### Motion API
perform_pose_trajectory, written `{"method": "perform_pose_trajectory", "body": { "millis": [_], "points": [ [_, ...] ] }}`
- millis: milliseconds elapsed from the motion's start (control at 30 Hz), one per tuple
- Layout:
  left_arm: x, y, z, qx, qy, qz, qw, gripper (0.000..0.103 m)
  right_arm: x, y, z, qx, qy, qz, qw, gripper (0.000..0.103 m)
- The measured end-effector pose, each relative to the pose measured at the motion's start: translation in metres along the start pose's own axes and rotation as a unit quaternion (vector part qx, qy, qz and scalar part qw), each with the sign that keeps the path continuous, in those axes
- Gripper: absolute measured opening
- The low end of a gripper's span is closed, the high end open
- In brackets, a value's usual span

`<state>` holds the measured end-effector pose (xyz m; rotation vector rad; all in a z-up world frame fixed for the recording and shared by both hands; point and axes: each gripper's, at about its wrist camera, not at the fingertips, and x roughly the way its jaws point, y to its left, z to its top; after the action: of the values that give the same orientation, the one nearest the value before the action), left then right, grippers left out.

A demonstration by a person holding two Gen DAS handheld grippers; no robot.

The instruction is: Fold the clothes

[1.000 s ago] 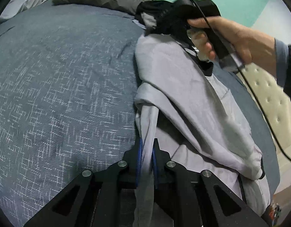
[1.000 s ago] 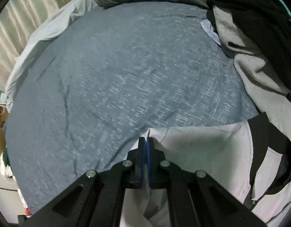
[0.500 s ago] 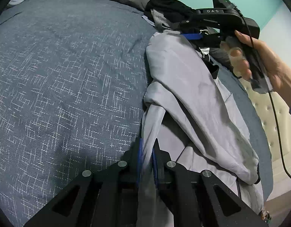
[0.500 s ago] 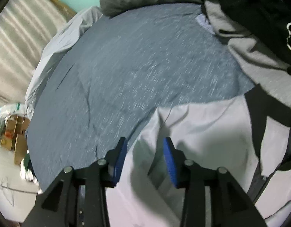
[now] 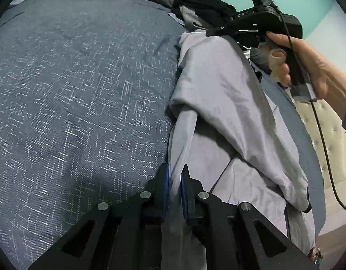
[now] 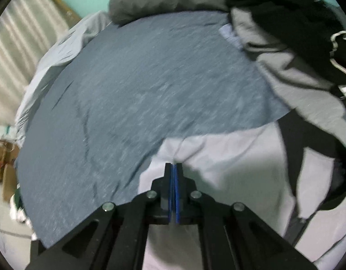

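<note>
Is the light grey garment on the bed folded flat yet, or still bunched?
Still bunched. The light grey garment lies in loose, rumpled folds along the bed, pinched by the left gripper and right gripper.

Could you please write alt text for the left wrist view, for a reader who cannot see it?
The left gripper pinches a fold of a light grey garment lying on a blue-grey bedspread. Farther off, a hand holds the right gripper at the garment's far end.

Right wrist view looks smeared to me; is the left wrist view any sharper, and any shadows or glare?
Right wrist view: motion blur streaks the blue bedspread, while the hand-held gripper stays crisp. Left wrist view: sharp weave, soft shadow near its gripper, fisheye bending at the edges, no glare.
</note>
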<state>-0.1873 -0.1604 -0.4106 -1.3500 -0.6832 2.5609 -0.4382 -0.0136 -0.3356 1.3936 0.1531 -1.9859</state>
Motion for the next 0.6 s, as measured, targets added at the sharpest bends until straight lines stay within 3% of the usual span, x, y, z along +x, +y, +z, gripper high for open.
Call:
{"method": "perform_pose_trajectory", "body": {
  "millis": [200,333,500,600],
  "points": [
    [-0.001,0.000,-0.004,-0.002,0.003,-0.002,1.0000,0.011,0.005,-0.011,-0.001,0.012,0.005,-0.032,0.999,0.001],
    [0.002,0.004,-0.005,-0.004,0.007,-0.001,1.0000,0.010,-0.007,-0.024,-0.003,0.026,-0.025,-0.056,0.998,0.001],
    [0.003,0.003,-0.003,-0.006,0.005,-0.002,1.0000,0.010,-0.041,-0.030,-0.005,0.029,-0.062,-0.018,0.998,0.002],
    [0.002,0.001,-0.003,-0.009,0.002,-0.004,1.0000,0.010,-0.048,-0.026,-0.007,0.026,-0.057,0.011,0.998,0.006]
  ]
}}
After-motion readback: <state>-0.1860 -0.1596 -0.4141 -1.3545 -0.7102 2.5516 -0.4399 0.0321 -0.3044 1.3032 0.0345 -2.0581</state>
